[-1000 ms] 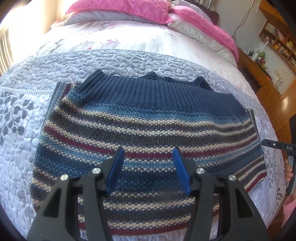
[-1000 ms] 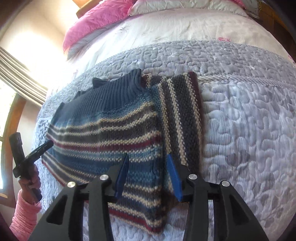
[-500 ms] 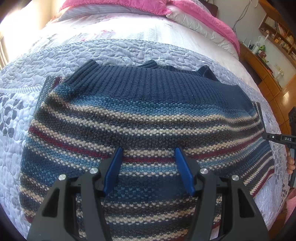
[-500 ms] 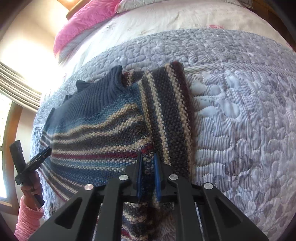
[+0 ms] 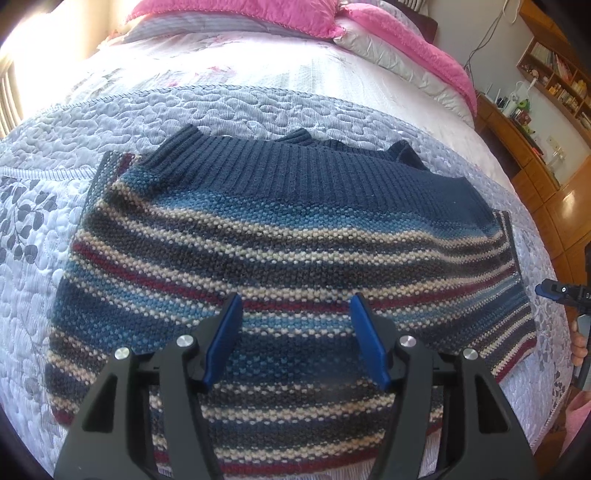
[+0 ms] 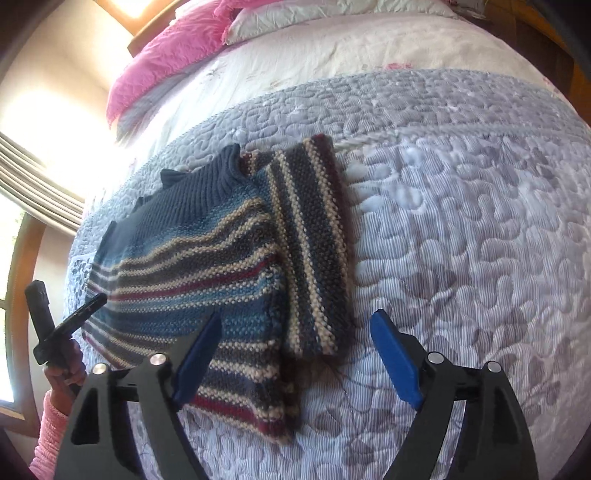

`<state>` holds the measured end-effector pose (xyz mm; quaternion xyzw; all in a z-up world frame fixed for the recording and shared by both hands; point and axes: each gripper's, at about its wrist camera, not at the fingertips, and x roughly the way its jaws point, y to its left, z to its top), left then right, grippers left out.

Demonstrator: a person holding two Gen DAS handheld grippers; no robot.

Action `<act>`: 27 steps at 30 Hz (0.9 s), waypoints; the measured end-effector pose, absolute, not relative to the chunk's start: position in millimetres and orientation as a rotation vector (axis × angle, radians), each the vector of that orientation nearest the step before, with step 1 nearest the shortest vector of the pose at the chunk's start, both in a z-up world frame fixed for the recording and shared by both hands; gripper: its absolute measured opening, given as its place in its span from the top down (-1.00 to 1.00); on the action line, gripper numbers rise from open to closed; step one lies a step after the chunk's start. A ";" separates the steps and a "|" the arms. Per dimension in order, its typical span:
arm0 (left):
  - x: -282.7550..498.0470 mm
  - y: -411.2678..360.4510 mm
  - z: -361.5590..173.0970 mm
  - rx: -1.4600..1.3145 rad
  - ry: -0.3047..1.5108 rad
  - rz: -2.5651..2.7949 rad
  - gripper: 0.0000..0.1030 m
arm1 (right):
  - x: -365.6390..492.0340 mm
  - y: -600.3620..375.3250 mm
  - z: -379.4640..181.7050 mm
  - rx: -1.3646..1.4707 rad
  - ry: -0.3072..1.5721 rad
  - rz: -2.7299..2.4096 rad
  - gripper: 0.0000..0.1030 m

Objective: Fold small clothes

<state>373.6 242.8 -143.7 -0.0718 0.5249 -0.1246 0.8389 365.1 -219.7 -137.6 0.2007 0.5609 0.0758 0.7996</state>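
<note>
A striped knit sweater (image 5: 280, 251) with a navy ribbed collar lies flat on the grey quilted bedspread (image 5: 258, 107). My left gripper (image 5: 295, 332) hovers open over its lower middle, with nothing between the blue pads. In the right wrist view the sweater (image 6: 207, 258) has one striped sleeve (image 6: 314, 251) folded in along its right edge. My right gripper (image 6: 295, 325) stands wide open just in front of that sleeve's lower end and holds nothing. My left gripper (image 6: 68, 299) shows at the far left of that view, held by a hand in a pink sleeve.
Pink pillows (image 5: 258, 14) and a pale floral cover lie at the head of the bed. Wooden shelves and a desk (image 5: 546, 92) stand past the bed's right side. Bare quilt (image 6: 461, 240) stretches to the right of the sweater. A window with curtains (image 6: 29, 177) is at the left.
My right gripper, shut on the sweater's edge half a second ago, has opened wide and drawn back. The sleeve now lies loose on the sweater. My left gripper stayed open and pulled back slightly.
</note>
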 end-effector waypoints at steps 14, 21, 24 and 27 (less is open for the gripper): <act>373.1 246.4 -156.2 -0.140 1.132 -0.275 -0.23 | 372.5 -210.0 -180.7 0.595 1.250 0.227 0.30; 373.7 246.0 -159.8 -0.135 1.127 -0.279 -0.25 | 372.0 -208.2 -189.6 0.593 1.267 0.198 0.31; 374.2 245.5 -161.8 -0.134 1.128 -0.283 -0.26 | 373.8 -204.1 -192.7 0.590 1.267 0.193 0.31; 374.2 244.4 -163.9 -0.129 1.126 -0.285 -0.27 | 373.6 -204.4 -197.8 0.604 1.259 0.188 0.31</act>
